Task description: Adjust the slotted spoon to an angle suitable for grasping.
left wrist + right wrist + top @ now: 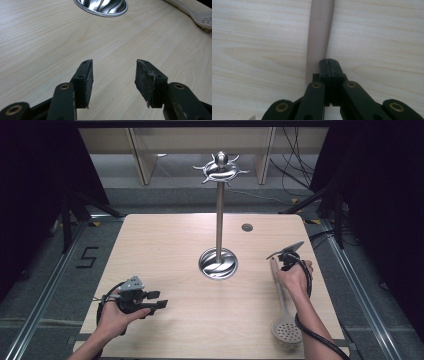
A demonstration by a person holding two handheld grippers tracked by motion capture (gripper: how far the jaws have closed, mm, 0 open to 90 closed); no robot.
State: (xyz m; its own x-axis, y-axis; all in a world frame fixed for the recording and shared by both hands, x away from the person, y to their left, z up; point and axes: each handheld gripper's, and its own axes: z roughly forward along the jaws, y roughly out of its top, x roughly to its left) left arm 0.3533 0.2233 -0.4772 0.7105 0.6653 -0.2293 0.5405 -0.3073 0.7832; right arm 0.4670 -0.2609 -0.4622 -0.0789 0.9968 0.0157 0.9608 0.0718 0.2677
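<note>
A lab-style recording room: black curtains (30, 195) flank the wooden table (200, 320), loose cables (295, 165) (beyond the right gripper (286, 254)) cross the floor.

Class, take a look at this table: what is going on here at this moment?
A person sits at a wooden table with a hand-held gripper in each hand. The right hand-held gripper is shut, its jaws pressed together beside the handle of a slotted spoon lying flat on the table; it does not appear to hold the handle. The left hand-held gripper is open, over bare wood. A tall metal utensil stand with hooks on top stands in the middle, nothing hanging on it.
</note>
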